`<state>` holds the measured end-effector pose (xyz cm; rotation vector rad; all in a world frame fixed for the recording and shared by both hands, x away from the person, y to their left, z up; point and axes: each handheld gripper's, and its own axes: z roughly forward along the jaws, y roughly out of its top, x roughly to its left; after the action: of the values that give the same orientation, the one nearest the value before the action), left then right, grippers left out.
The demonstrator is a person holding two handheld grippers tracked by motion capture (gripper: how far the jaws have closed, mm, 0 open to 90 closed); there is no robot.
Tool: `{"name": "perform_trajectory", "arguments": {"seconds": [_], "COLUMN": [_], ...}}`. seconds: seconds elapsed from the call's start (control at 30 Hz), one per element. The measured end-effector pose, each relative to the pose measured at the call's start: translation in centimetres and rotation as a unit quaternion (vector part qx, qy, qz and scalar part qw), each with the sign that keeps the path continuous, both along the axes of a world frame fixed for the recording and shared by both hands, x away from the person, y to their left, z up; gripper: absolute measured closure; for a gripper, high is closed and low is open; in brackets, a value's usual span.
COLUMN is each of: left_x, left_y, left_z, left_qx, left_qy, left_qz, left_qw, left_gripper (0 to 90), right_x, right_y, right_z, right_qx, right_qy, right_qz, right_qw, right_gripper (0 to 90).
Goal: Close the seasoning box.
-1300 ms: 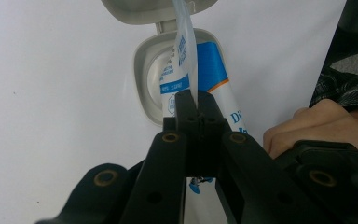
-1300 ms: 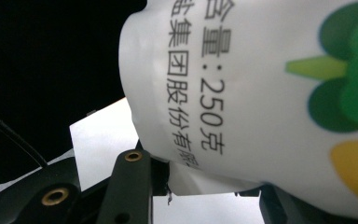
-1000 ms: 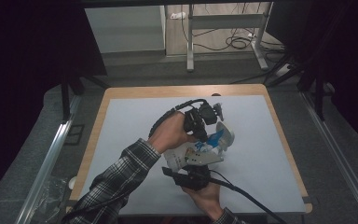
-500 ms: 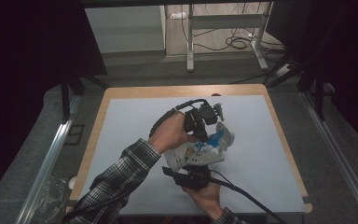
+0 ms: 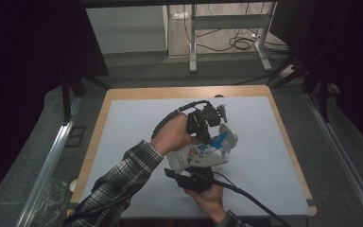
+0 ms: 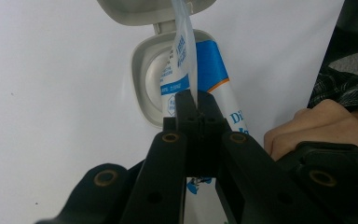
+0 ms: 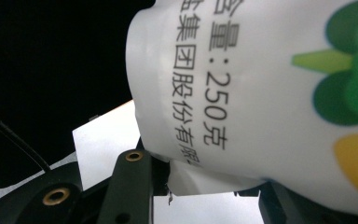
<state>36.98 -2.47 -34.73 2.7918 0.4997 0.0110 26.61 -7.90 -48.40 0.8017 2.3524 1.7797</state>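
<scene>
At the bottom centre of the high view, right gripper [image 5: 196, 177] clamped partway on the lower end of the white pouch [image 5: 196, 158], jaws set narrow around it and the pouch raised off the pale table [image 5: 137, 123]. Seen along those jaws in the right gripper view [image 7: 200, 186], the pouch wall [image 7: 270, 84] up close, slightly creased at the pinch. Just above, mid-frame, left gripper [image 5: 211, 142] pointing down at the pouch's top, jaws fully closed [image 6: 196, 109] on a thin film strip [image 6: 184, 51] rising out of the oval opening [image 6: 142, 79], flip lid [image 6: 154, 9] thrown back beyond it at the top edge. For a clean draw: keep the lower clamp firm and steady, pull the strip straight along the axis of the opening rather than sideways over its rim, go slowly enough that the film does not tear at the pinch, and keep the lid clear of the path. Readable on the pouch wall: "量:250克" and below it "集团股份有限", cut off at the fold, beside a green and yellow leaf-like mark. On the pouch face near the opening, blue letters "Di", the rest hidden; small print on the strip too fine to read. Farthest off, at the top of the high view, cables [image 5: 241, 42] on the floor.
</scene>
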Motion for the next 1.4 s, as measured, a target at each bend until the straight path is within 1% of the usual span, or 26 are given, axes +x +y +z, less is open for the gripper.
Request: {"name": "perform_trajectory", "arguments": {"seconds": [1.17, 1.4], "left_x": [0.05, 0.07], "left_y": [-0.03, -0.07], "left_z": [-0.22, -0.22], "left_qx": [0.002, 0.003], "left_qy": [0.006, 0.007], "left_qz": [-0.001, -0.002], "left_qw": [1.0, 1.0], "left_gripper": [90.0, 90.0], "right_x": [-0.07, -0.02], "right_y": [0.0, -0.03], "right_z": [0.39, 0.48], "right_qx": [0.004, 0.004], "right_qy": [-0.005, -0.01], "right_qz": [0.002, 0.001], "right_qw": [1.0, 0.9999], "right_gripper": [66.0, 66.0]}}
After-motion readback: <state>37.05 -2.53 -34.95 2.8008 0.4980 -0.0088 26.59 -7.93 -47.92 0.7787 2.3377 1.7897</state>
